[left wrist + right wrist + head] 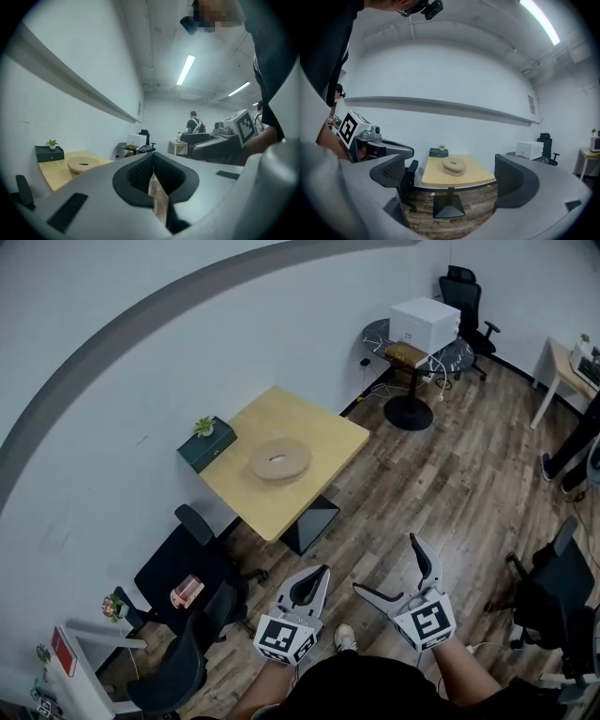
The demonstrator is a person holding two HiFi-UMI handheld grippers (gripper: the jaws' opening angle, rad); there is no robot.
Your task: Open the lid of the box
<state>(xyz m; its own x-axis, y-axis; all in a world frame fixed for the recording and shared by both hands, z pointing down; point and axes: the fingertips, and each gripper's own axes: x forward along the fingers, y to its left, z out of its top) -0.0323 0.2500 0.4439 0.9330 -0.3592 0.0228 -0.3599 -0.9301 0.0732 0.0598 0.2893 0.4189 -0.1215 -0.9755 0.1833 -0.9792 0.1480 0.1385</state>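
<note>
Holds left gripper [317, 577] closed, right gripper [386, 563] wide, empty, well apart from box [279, 458]; may shove it by grabbing off-centre.

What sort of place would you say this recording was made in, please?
Most likely an office or small lab: black swivel chairs, a square wooden table against the wall bearing a round wooden box, and a white machine in the far corner.
</note>
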